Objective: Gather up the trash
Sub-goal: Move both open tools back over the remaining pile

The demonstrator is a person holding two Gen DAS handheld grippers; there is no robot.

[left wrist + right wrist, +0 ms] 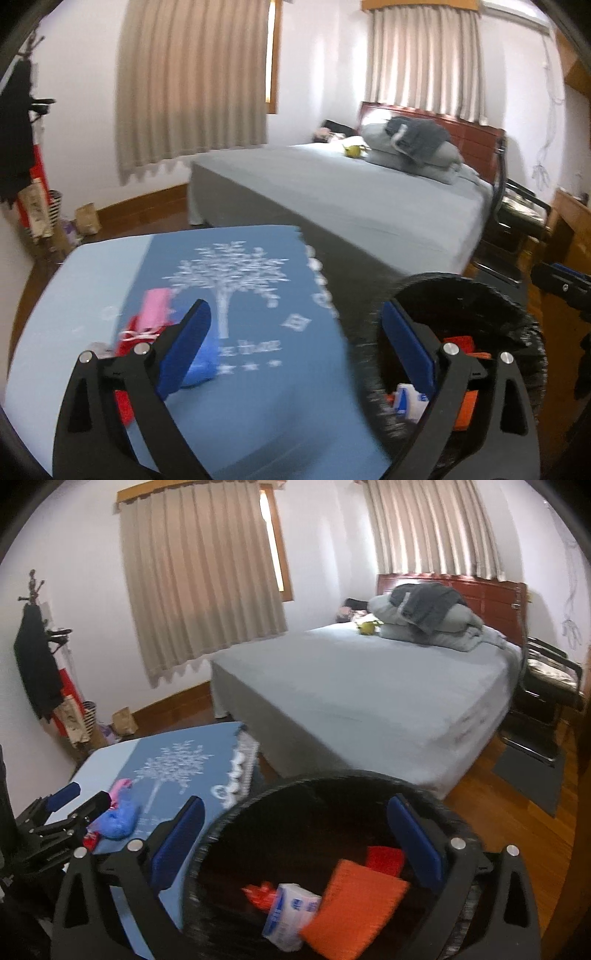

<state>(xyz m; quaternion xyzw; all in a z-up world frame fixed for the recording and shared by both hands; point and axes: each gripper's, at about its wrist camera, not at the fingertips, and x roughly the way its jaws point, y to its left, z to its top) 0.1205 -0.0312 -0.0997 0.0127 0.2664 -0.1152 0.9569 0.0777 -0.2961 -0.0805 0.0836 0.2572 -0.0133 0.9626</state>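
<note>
Both claws wide open, nothing between the pads of either. Right gripper (295,843) hangs over the black bin (454,825), which sits just right of the blue table (110,755). Already in the bin: orange cloth (354,908), white tissue pack (291,910), red item (384,860), small red wrapper (260,891). My read: right hand has nothing left to do there.

Left gripper (295,350) sits over the table's near edge, straddling the gap to the bin (524,325). Trash left on the table, all at its near left: crumpled blue wrapper (201,363), pink piece (157,310), red piece with a white tie (133,336). The blue one lies just behind the left finger (184,350), whether touching I can't tell; the frame is blurred.

Step in hand, as I judge it: go back for the next table piece. To do it well:
- shift the left claw leftwards so the blue wrapper sits centred between the pads, not outside the finger
- come down onto the tablecloth tree print (229,284) gently, pads low, so thin film doesn't slip under
- take one piece per grab; the pink and red overlap and may drag each other
- close fully, since crumpled film compresses
- lift clear of the bin rim before crossing right, release well inside

Keep the right claw out of the left one's path over the bin
</note>
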